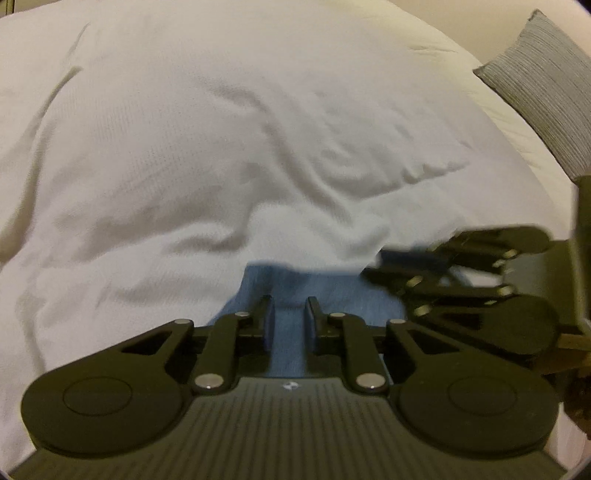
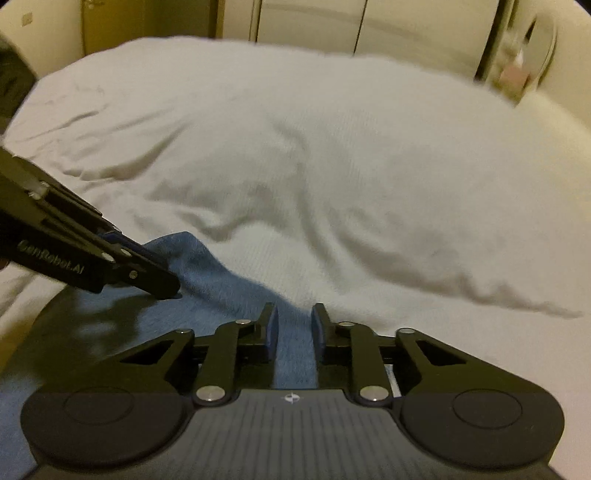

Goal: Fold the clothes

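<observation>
A blue garment (image 1: pixel 325 286) lies on the white bed cover (image 1: pixel 184 147), close in front of both grippers. My left gripper (image 1: pixel 290 301) has its jaws narrow, and a strip of the blue fabric fills the gap between its pads. In the right wrist view the left gripper (image 2: pixel 171 290) comes in from the left and pinches a raised ridge of the blue garment (image 2: pixel 221 280). My right gripper (image 2: pixel 293 308) is likewise narrow, with blue fabric running between its fingers. In the left wrist view the right gripper (image 1: pixel 375 264) is blurred, just to the right on the same cloth.
The rumpled white bed cover (image 2: pixel 351 166) fills most of both views. A grey striped cushion (image 1: pixel 543 85) leans at the far right of the bed. Pale cupboard doors (image 2: pixel 314 22) stand behind the bed, and a blurred object (image 2: pixel 517 70) sits at its far right corner.
</observation>
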A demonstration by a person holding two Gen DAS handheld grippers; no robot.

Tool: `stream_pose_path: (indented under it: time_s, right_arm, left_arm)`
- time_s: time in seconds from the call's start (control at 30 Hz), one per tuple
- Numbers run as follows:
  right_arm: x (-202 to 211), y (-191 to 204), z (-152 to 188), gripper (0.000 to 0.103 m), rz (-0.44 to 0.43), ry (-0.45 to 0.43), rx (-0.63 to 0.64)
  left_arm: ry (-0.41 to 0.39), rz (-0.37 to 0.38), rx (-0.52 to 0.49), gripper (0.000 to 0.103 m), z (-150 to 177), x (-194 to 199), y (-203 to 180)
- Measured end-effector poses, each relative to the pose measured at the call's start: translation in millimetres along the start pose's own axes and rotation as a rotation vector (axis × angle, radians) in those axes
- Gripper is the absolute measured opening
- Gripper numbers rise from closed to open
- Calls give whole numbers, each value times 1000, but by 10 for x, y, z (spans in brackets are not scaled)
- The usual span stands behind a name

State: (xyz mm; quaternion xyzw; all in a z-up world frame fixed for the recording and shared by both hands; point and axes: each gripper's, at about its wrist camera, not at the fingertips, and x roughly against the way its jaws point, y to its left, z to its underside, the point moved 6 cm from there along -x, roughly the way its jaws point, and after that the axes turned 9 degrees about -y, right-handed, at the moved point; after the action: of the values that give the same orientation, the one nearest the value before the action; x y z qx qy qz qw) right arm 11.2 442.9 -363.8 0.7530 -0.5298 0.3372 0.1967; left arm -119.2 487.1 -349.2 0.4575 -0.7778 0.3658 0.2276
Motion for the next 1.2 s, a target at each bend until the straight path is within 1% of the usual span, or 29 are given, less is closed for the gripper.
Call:
stream_pose_path:
  time_s: [0.03, 0.1, 0.13, 0.2, 0.27, 0.33, 0.37, 0.4, 0.43, 0.47, 0.5, 0.53, 0.6, 0.63, 0.67, 0.7, 0.73, 0.77, 0.8, 0.83, 0.87, 0.93, 0.97, 1.0, 1.03, 1.07, 1.1, 1.17, 1.2]
  right_arm:
    - [-90, -57, 16, 17, -14, 35, -39]
    - [-253, -172, 66, 16, -29, 96, -120]
    - [-299, -236, 89, 16, -23, 110, -160]
    - [-319, -378, 108, 13, 1, 109, -254]
    - [-118, -535, 85, 13, 66, 50, -342]
    - [217, -656, 57, 21, 134, -21, -418]
    - [424, -708, 50, 26, 166, -60, -457]
    - [634, -726, 69, 26, 184, -92, -503]
    - [844, -732, 99, 26, 196, -121, -551]
    - [993, -688, 167, 26, 200, -129, -584]
    - [1118, -626, 248, 26, 201, -128, -612]
    - [1243, -564, 329, 26, 202, -128, -640]
    - [1282, -422, 546, 25, 204, -65, -663]
    - [1228, -383, 660, 26, 216, -26, -674]
    - [1186, -379, 788, 30, 233, -1, -690]
    - [1136, -407, 900, 44, 253, 13, -733]
    - [1134, -463, 954, 47, 258, 13, -806]
    - [1183, -512, 954, 47, 262, 5, -871]
    - [1245, -556, 941, 46, 268, -5, -931]
    - [1355, -568, 912, 45, 289, -27, -950]
    - [1484, -567, 877, 44, 317, -54, -954]
    - [1750, -484, 941, 45, 313, -102, -1033]
    - [1883, -437, 984, 48, 307, -126, -1077]
    - [2005, -351, 1071, 53, 289, -150, -1143]
    - [2124, -253, 1173, 55, 265, -175, -1216]
    - [2200, -124, 1300, 60, 242, -197, -1284]
    - [2261, 16, 1435, 69, 219, -218, -1350]
    - [2361, 269, 1668, 76, 175, -252, -1479]
    - [2356, 408, 1776, 76, 156, -265, -1542]
  left_arm:
    - [19, -7, 31, 12, -18, -79, 39]
    - [63, -19, 108, 10, -48, -241, 139]
    - [76, -24, 136, 4, -53, -297, 206]
    - [94, -26, 197, 3, -58, -294, 359]
    - [84, -3, 298, 3, -102, -110, 510]
    - [56, -31, 286, 2, -183, 185, 565]
    - [45, -50, 252, 7, -210, 335, 547]
    - [35, -69, 212, 11, -233, 484, 516]
    - [32, -57, 172, 11, -237, 608, 451]
    - [34, -27, 149, 11, -223, 696, 370]
    - [48, -5, 125, 11, -184, 721, 302]
    - [65, 13, 99, 15, -139, 726, 238]
    - [124, -18, 103, 16, 0, 544, 327]
    - [156, -38, 109, 13, 73, 441, 386]
    - [187, -58, 115, 12, 146, 338, 445]
    - [202, -64, 158, 10, 172, 307, 534]
    - [205, -63, 197, 9, 140, 311, 590]
    - [201, -66, 201, 9, 94, 347, 603]
    - [185, -84, 157, 10, 47, 421, 590]
    - [165, -108, 100, 14, -1, 505, 571]
    - [151, -149, 42, 22, -34, 593, 565]
    - [162, -114, 55, 24, -21, 769, 591]
    - [170, -88, 71, 24, -10, 858, 606]
    - [185, -49, 112, 24, 29, 915, 604]
    - [209, 2, 162, 26, 93, 982, 611]
    - [229, 40, 211, 27, 162, 1028, 622]
    - [247, 74, 258, 28, 230, 1065, 633]
    - [263, 142, 371, 30, 350, 1088, 696]
    - [266, 172, 429, 31, 393, 1085, 732]
